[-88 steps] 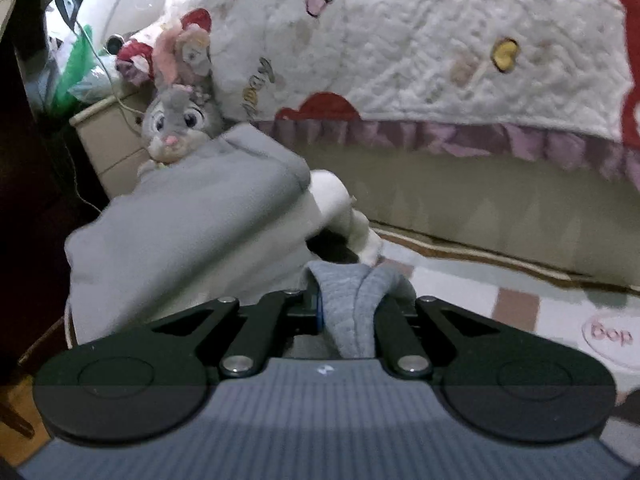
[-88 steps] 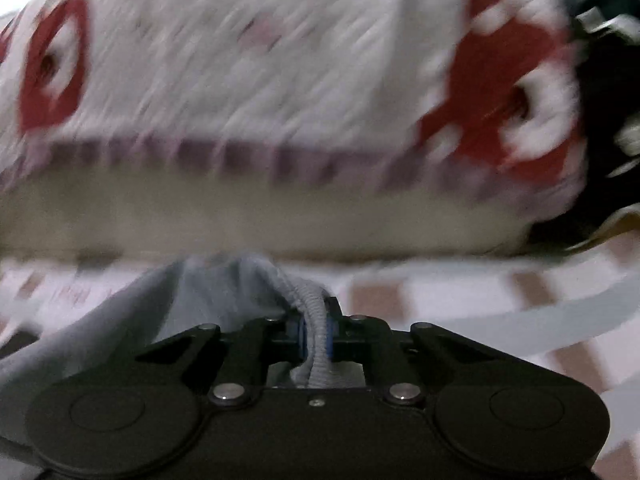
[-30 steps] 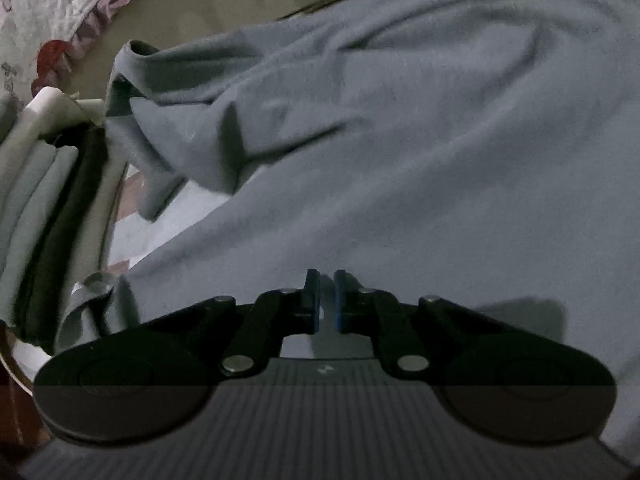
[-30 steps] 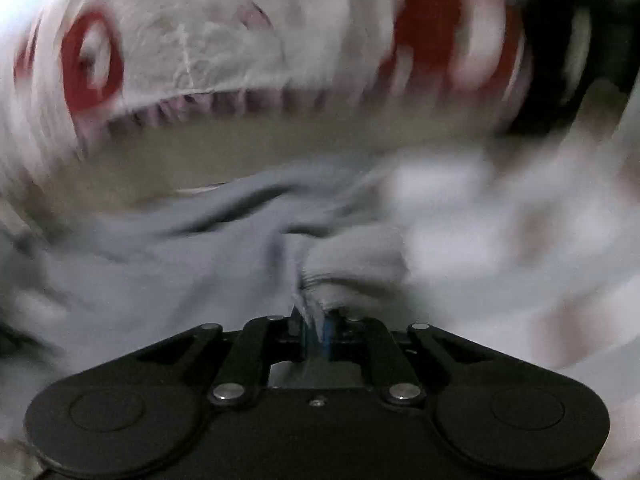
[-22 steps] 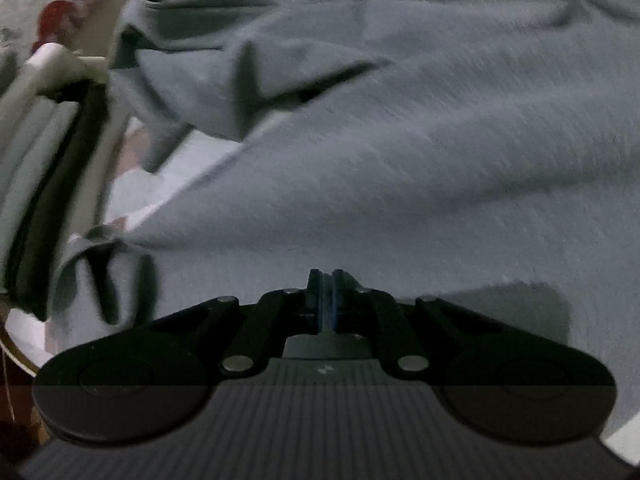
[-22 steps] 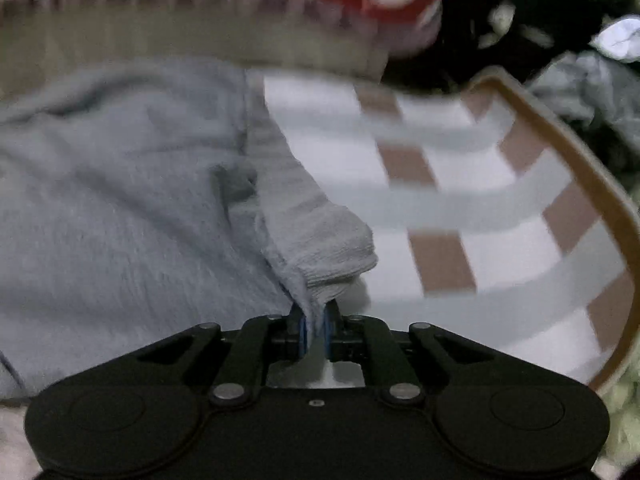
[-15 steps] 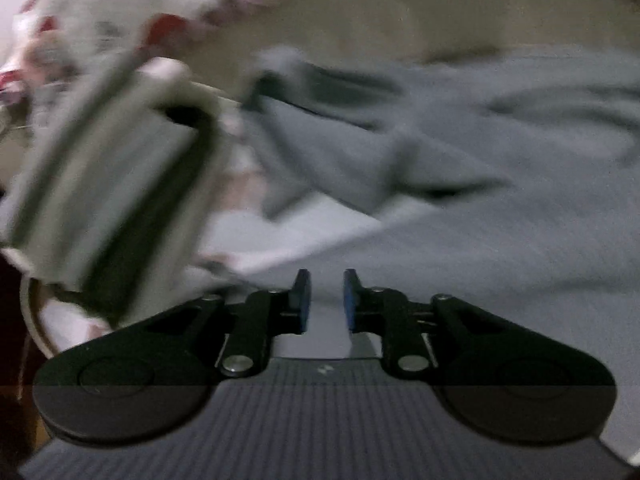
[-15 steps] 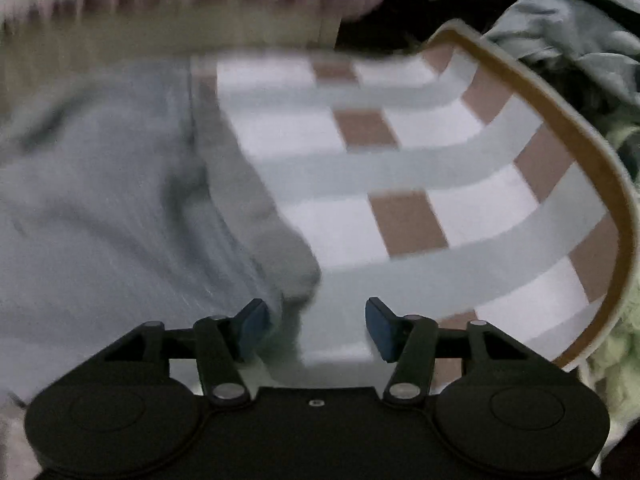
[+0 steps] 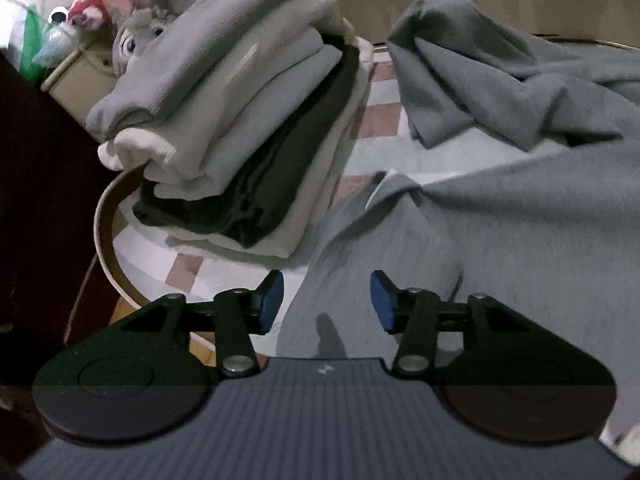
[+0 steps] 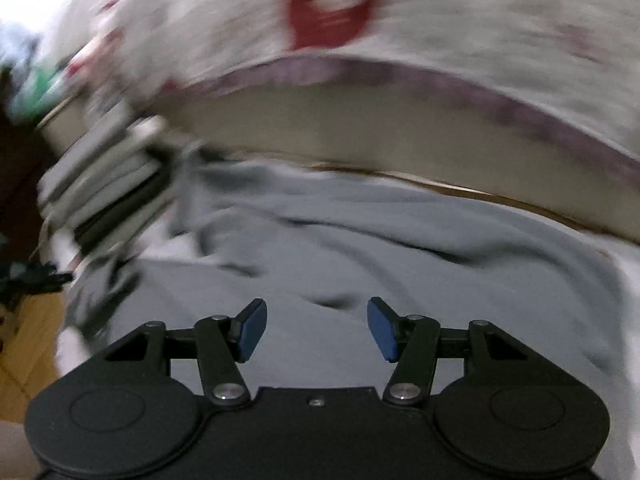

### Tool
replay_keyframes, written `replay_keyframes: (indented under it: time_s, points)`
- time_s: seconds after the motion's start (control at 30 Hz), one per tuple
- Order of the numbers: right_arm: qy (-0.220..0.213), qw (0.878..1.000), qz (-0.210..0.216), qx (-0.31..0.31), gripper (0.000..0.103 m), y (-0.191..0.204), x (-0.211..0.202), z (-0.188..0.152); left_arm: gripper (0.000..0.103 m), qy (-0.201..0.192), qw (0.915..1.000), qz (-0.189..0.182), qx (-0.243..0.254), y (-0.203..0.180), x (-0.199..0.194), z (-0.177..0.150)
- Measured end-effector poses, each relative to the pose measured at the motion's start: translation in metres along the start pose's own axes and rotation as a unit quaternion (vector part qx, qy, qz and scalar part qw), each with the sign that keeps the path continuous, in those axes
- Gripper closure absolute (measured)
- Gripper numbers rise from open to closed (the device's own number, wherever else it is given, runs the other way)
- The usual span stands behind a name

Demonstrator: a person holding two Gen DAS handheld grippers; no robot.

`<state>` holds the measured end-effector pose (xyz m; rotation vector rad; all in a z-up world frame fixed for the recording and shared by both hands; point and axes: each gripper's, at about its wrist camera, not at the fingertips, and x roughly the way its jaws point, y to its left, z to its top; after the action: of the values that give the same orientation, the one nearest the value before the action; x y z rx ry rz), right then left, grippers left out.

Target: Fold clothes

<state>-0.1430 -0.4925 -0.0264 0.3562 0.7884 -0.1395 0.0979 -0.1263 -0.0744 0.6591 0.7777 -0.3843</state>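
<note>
Left wrist view: folded stack [image 9: 224,120] done; grey garment [image 9: 500,240] lies unfolded. Left gripper [image 9: 326,300] just opened, empty; right gripper [image 10: 316,328] wide, empty.

My left gripper [image 9: 326,300] has just been opening, nothing between its jaws above the grey garment [image 9: 500,240]. My right gripper [image 10: 316,328] gapes empty over it too.

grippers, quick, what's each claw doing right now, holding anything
Left claw: open, jaws just been opening, nothing pinched; the grey garment lies beyond it.
Right claw: open, holding nothing, above the same garment.
</note>
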Motion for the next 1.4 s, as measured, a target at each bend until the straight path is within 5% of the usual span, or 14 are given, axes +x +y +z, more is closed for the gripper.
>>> replay_keyframes:
  time_s: [0.07,0.2,0.27,0.4,0.5,0.53,0.63,0.8,0.93,1.07,1.2,1.4]
  points:
    - [0.006,0.999,0.046,-0.018,0.042,0.021,0.036,0.010,0.034,-0.010,0.9996,-0.024,-0.013,0.004,-0.008,-0.012]
    - [-0.014,0.995,0.103,0.013,0.042,0.046,0.098,0.009,0.033,0.013,0.9985,-0.051,-0.019,0.005,0.013,-0.031]
    - [-0.019,0.993,0.109,0.032,0.042,0.050,0.124,-0.006,0.033,0.025,0.9982,-0.050,-0.022,0.001,0.022,-0.041]
    - [-0.023,0.996,0.085,-0.033,0.042,0.063,0.150,-0.023,0.033,-0.002,0.9959,-0.081,0.041,-0.015,0.029,-0.060]
    - [-0.040,0.994,0.079,-0.064,0.042,0.062,0.159,-0.031,0.033,-0.045,0.9934,-0.034,0.100,-0.033,0.034,-0.067]
    - [-0.035,0.994,0.081,-0.068,0.042,0.062,0.163,-0.031,0.036,-0.031,0.9949,-0.026,0.092,-0.032,0.042,-0.062]
    - [-0.016,0.996,0.075,-0.048,0.042,0.059,0.172,-0.035,0.101,0.010,0.9975,-0.002,0.070,-0.029,0.067,-0.050]
    - [-0.003,0.997,0.046,-0.055,0.042,0.055,0.177,-0.044,0.101,-0.028,0.9957,0.038,-0.079,0.024,0.050,-0.036]
    - [0.022,0.998,0.030,-0.047,0.042,0.045,0.183,-0.049,0.078,0.003,0.9704,0.070,-0.231,0.069,0.057,-0.033]
    - [0.046,0.997,0.012,-0.055,0.042,0.043,0.190,-0.051,0.078,0.043,0.9788,0.154,-0.128,0.059,0.060,-0.014]
    - [0.051,0.997,0.014,-0.055,0.042,0.040,0.189,-0.048,0.074,0.036,0.9963,0.069,-0.037,0.049,0.009,0.025]
    - [0.025,0.998,0.049,-0.024,0.042,0.024,0.169,-0.036,0.059,0.054,0.9969,0.048,0.032,0.040,-0.085,0.107]
